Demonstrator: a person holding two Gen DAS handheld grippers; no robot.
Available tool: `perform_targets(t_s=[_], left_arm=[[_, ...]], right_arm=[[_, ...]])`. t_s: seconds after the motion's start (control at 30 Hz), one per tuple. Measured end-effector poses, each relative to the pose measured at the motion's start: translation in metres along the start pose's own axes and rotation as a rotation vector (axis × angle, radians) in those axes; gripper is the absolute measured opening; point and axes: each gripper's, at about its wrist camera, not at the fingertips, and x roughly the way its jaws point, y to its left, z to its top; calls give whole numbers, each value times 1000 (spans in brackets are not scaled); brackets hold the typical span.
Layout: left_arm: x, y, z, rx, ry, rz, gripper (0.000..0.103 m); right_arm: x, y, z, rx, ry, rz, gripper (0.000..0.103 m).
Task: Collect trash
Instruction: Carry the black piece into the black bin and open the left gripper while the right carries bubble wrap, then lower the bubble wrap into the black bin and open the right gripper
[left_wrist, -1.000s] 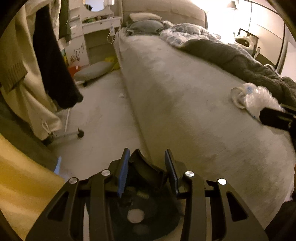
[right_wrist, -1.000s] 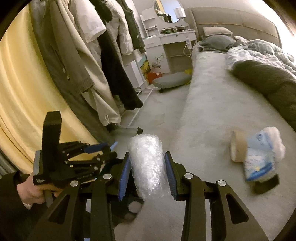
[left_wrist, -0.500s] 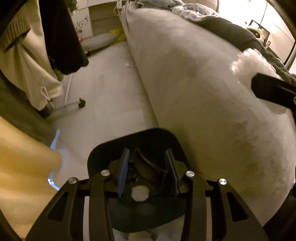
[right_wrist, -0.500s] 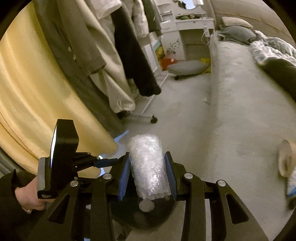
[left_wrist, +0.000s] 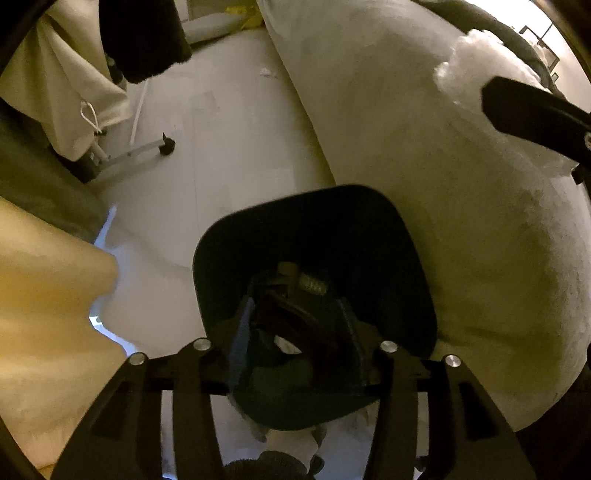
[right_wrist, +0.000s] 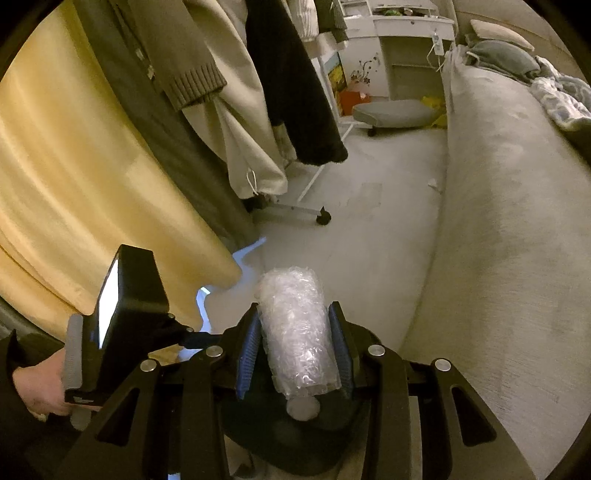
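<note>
Pale floor ran beside the bed in the left view, where the left gripper gripped the black bin's lid. From the right view, the right gripper was clamped on a bubble-wrap roll above that bin, clothes hanging behind.

Crinkly clear plastic bubble wrap; matt black bin; napped cloth bed.
</note>
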Motion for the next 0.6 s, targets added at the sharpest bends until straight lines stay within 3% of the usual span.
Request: perform_targets(t_s=[0.13, 0.27, 0.4, 0.6], left_arm=[[0, 8, 0, 0, 7, -3, 60], [-1, 13, 2, -5, 4, -21, 77], [-8, 20, 2, -16, -16, -19, 79], [-36, 20, 6, -13, -109, 0, 80]], right_arm=[[14, -2, 0, 2, 36, -8, 37], [26, -2, 0, 1, 65, -17, 37], [35, -1, -1, -3, 87, -27, 37], [53, 0, -8, 3, 141, -39, 37]])
